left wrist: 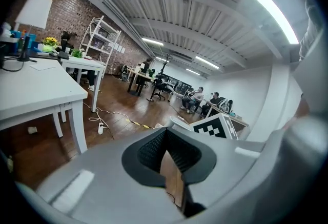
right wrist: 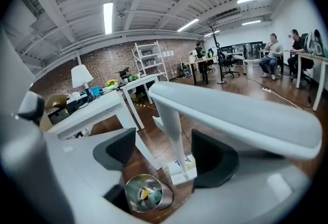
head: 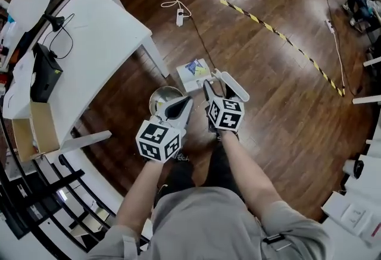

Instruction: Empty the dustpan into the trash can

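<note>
Wood floor (head: 286,104) — dustpan handle (right wrist: 171,120) stands between right gripper's (right wrist: 166,154) parted fingers (right wrist: 122,150).

No writing, label or number is legible anywhere here.

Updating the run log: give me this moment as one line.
right gripper: open, astride dustpan handle | left gripper: shut, empty | dustpan: on floor, scraps inside | trash can: beside it
</note>
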A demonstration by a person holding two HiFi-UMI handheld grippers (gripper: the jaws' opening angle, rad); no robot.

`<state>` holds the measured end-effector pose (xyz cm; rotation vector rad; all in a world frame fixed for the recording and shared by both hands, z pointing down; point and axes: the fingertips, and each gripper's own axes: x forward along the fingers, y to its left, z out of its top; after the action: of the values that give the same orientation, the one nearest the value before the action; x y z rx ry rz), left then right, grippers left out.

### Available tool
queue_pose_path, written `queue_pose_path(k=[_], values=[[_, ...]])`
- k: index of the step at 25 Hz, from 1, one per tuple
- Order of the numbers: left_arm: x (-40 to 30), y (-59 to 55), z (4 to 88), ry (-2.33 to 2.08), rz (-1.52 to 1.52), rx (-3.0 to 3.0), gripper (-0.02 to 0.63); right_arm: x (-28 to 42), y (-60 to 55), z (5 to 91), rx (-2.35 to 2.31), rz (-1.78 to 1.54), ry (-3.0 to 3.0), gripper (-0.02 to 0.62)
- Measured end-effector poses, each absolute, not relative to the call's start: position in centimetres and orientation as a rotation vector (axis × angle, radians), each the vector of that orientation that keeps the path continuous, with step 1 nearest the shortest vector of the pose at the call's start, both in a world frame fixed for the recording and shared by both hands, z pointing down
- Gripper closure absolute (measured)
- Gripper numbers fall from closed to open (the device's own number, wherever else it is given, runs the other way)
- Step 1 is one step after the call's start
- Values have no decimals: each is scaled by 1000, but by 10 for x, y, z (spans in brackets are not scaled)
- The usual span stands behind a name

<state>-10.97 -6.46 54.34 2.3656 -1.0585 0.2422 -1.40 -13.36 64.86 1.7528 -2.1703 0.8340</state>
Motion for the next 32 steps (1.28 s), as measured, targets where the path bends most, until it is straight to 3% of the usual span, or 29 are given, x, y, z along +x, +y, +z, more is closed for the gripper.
queue_pose_path(k=[13,18,20,32], values=[[-134,-78,550,-1094,251,2285,600,-2,-218,639,1938,802,-2070,292],[-136,-79,546,-1127,255,2258,600,19,-253,642,1956,731,-2024,332],[-136,-80,546,-1140,253,2246,600,27,-263,637,1952,680,-2018,410],[-154,-82,540,-1292,227,2177,601,40,-263,589,1777,456,-2250,417]])
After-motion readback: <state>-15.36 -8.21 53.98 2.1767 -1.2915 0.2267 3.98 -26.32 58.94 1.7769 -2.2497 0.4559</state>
